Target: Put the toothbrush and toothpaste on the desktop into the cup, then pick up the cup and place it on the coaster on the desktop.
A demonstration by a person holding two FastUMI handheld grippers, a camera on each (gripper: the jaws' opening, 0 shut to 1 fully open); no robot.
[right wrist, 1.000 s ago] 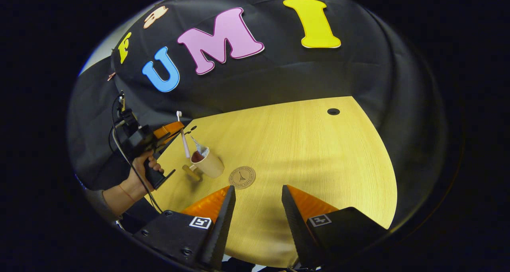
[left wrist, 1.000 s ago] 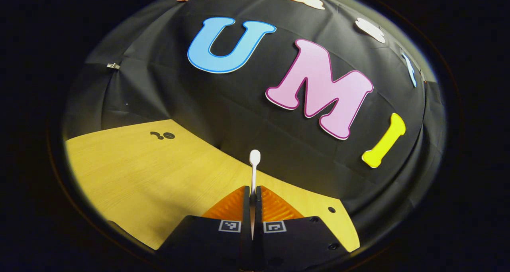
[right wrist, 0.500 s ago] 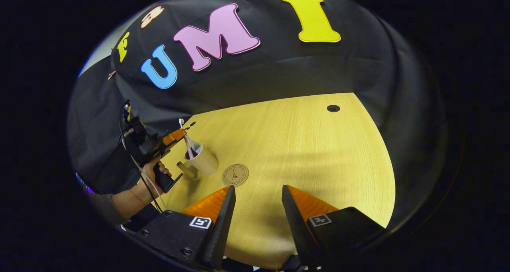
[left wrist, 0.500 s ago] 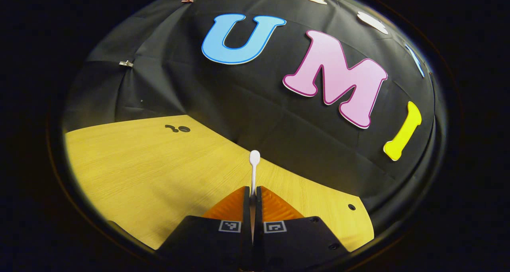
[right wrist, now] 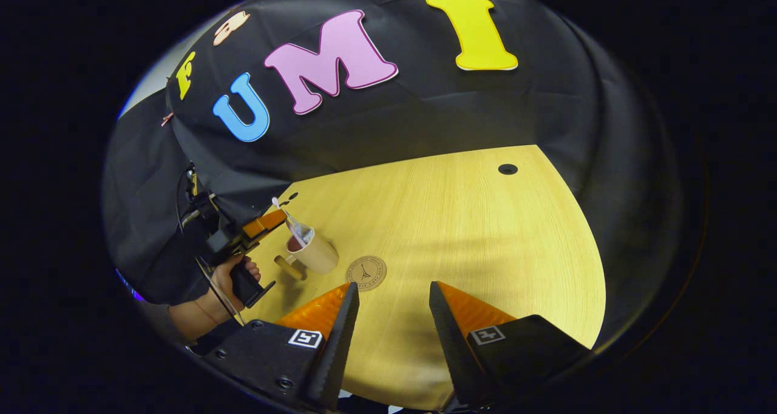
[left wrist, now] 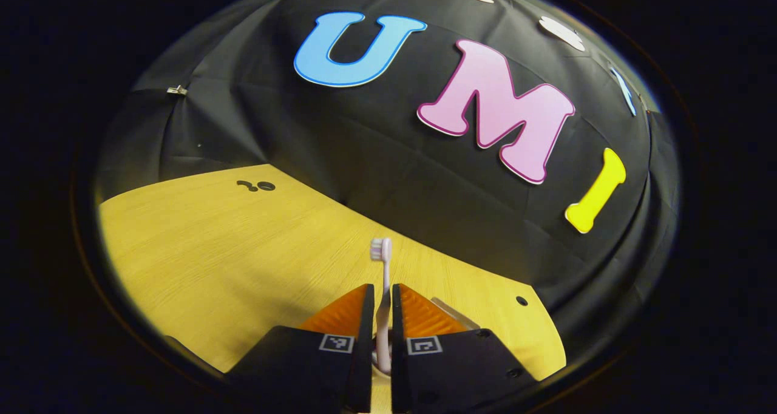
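Observation:
A tan cup with a side handle stands on the wooden desktop, just left of a round coaster. A toothpaste tube sticks out of the cup, and a white toothbrush leans in it, head up. In the left gripper view the toothbrush stands between the fingers of my left gripper, which are slightly apart and not pressing on it. In the right gripper view that left gripper, held by a hand, hovers at the cup's left. My right gripper is open, close to the coaster and empty.
The desktop has a cable hole at the far right and a dark cut-out near the black cloth wall. A beige edge shows just right of the left gripper's fingers; I cannot tell what it is.
The left gripper's fingers have parted and the toothbrush has dropped lower, now leaning in the cup. The right gripper has barely moved.

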